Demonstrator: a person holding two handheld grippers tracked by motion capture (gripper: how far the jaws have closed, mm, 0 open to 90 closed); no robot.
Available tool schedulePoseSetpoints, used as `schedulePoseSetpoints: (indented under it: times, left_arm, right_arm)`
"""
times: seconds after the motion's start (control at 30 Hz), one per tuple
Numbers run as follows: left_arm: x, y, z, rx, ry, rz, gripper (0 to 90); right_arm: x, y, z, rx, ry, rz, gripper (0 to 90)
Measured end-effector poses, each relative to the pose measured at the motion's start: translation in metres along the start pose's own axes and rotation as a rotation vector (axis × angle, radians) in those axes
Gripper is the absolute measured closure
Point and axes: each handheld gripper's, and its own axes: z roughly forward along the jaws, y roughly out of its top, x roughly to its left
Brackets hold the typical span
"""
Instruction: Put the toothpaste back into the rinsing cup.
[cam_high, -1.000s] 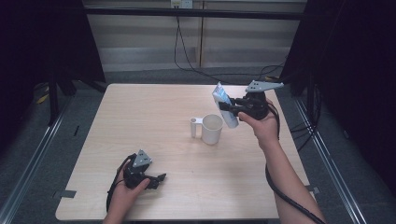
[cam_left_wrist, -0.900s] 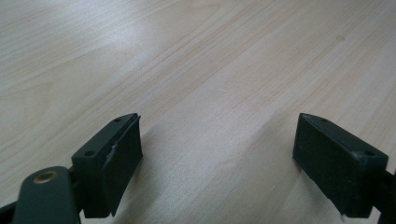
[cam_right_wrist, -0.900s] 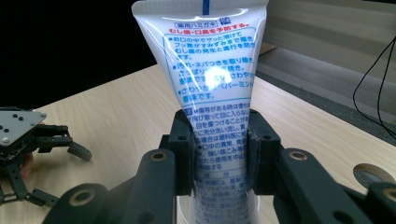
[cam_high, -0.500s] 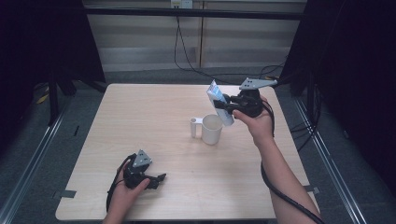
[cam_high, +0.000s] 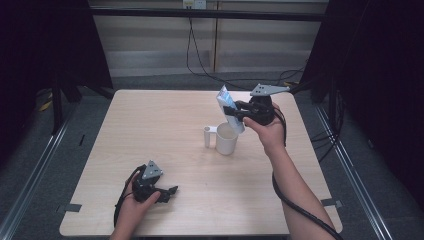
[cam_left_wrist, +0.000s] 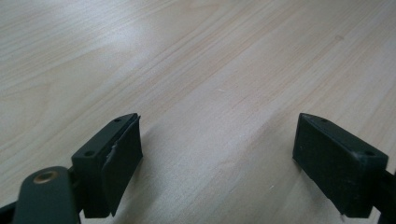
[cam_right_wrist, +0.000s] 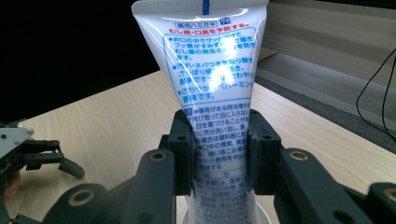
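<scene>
Tube (cam_high: 227, 107) sits clamped in the right gripper (cam_high: 239, 114), held above the mug (cam_high: 226, 138) w/ its lower end at the rim, crimped flat end tilted up and away toward the table's far side. Soft glossy plastic, white w/ blue panels and a line of red print (Japanese text, legible in the right gripper view (cam_right_wrist: 212, 88)); it flares from a round body to a wide flat seal. Both black pads press its sides, jaws nearly closed around it.

Mug is plain white, cylindrical, matte, handle (cam_high: 209, 135) pointing left in the high view; it stands right of centre on the table (cam_high: 150, 130), a pale wood-grain laminate, smooth w/ a faint sheen.

Left gripper (cam_high: 167, 192) lies low at the near left, its jaws spread wide, nothing between them; left gripper view gives blocky black pads (cam_left_wrist: 122, 158) over bare grain.

Right gripper view shows the print and the mug rim (cam_right_wrist: 261, 215) under the tube; it also catches the left gripper (cam_right_wrist: 44, 158) far off. High view gives the overall layout and the person's forearms.
</scene>
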Motion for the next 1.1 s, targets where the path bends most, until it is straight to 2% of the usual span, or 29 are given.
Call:
schedulePoseSetpoints:
  times: [0.6, 1.1]
  left_arm:
    - [0.0, 0.0, 0.0, 0.0, 0.0, 0.0, 15.3]
    - [0.0, 0.0, 0.0, 0.0, -0.001, 0.0, 15.3]
  right_arm:
    - [-0.003, -0.005, 0.016, -0.005, -0.017, 0.005, 67.8]
    - [-0.007, -0.015, 0.025, -0.011, -0.035, 0.027, 67.3]
